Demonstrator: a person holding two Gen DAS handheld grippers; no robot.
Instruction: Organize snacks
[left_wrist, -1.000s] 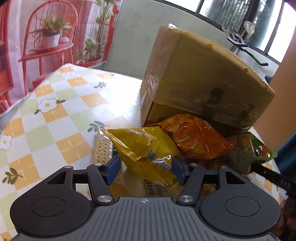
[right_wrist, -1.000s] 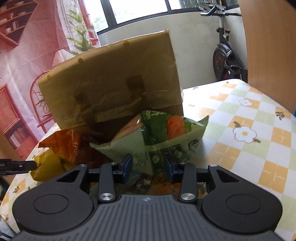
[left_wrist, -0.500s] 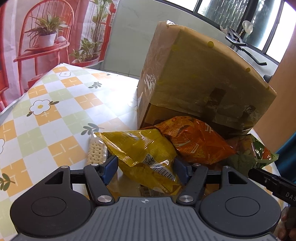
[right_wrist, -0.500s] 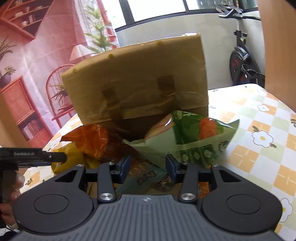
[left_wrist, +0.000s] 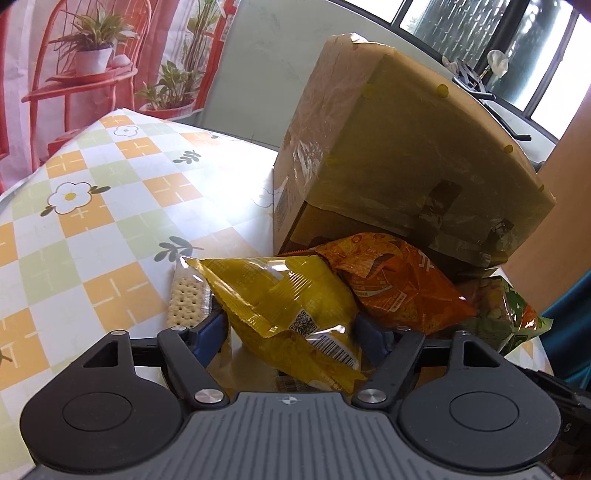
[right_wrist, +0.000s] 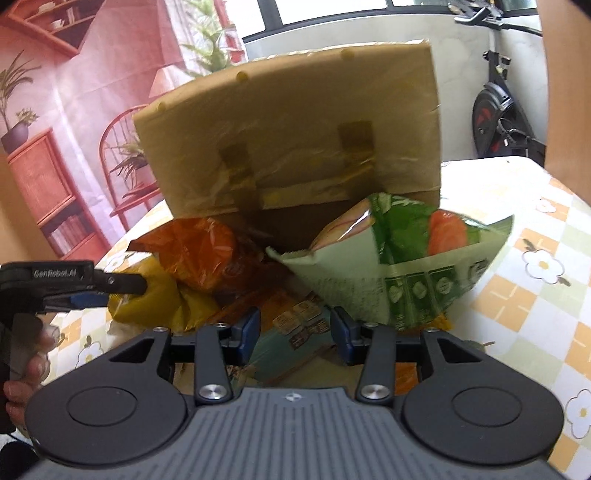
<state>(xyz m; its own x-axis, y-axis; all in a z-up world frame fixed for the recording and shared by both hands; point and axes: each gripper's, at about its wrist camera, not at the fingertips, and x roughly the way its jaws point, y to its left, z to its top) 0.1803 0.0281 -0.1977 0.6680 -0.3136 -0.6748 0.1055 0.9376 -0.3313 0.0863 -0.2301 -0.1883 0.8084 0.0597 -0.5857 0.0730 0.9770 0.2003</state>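
A cardboard box (left_wrist: 399, 162) lies on its side with its flap raised, seen also in the right wrist view (right_wrist: 295, 147). In front of its mouth lie a yellow snack bag (left_wrist: 291, 310), an orange bag (left_wrist: 399, 284), a green bag (right_wrist: 402, 269) and a cracker pack (left_wrist: 184, 299). My left gripper (left_wrist: 291, 336) is open, its jaws on either side of the yellow bag. It shows in the right wrist view (right_wrist: 110, 288) against the yellow bag (right_wrist: 155, 302). My right gripper (right_wrist: 295, 332) is open and empty, just below the green bag, over flat packets (right_wrist: 295, 325).
The table (left_wrist: 92, 221) wears a checked cloth with flowers. An exercise bike (right_wrist: 506, 114) stands behind it at the right. A wooden panel (left_wrist: 569, 206) rises at the table's right side.
My right gripper has opened and let go of the green bag. Both grippers have moved nearer the box. My left gripper's jaws have spread wider around the yellow bag.
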